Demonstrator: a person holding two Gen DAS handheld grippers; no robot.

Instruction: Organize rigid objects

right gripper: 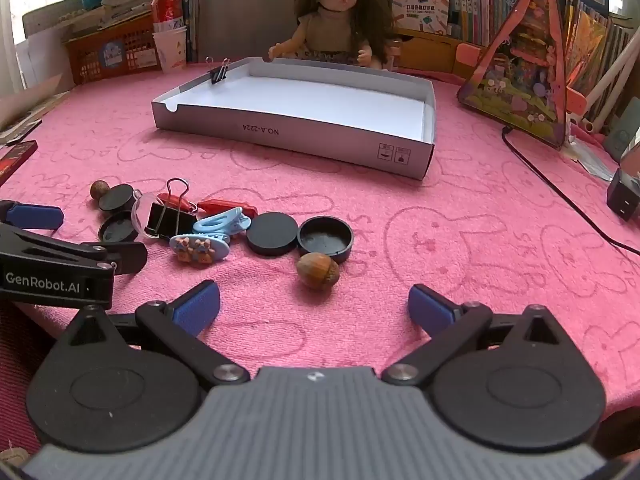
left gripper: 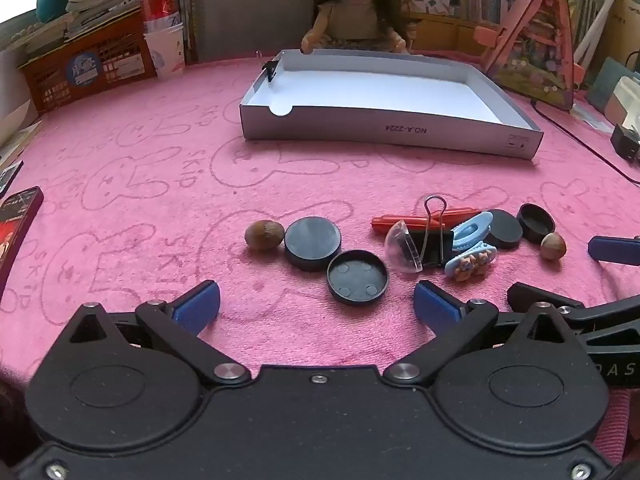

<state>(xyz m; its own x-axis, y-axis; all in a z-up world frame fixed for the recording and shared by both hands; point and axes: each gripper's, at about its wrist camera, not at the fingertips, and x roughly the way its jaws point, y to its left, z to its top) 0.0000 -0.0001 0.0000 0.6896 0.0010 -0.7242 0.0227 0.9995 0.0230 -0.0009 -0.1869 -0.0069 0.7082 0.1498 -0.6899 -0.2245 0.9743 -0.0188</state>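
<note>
On pink towel [right gripper: 480, 208] | both hand-held grippers released | binder clip [right gripper: 218, 74] on tray [right gripper: 288, 134]: right view clearer

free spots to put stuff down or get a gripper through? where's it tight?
Free: the white box floor, bare apart from a small binder clip on its left wall; the pink cloth strip between box and pile; cloth right of the acorn. Tight: the pile around the big binder clip, caps and hair clips touching.

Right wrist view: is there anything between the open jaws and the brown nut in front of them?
Nothing visible. Only bare pink cloth lies between the right gripper and the nut; the open black cap sits just behind the nut.
</note>
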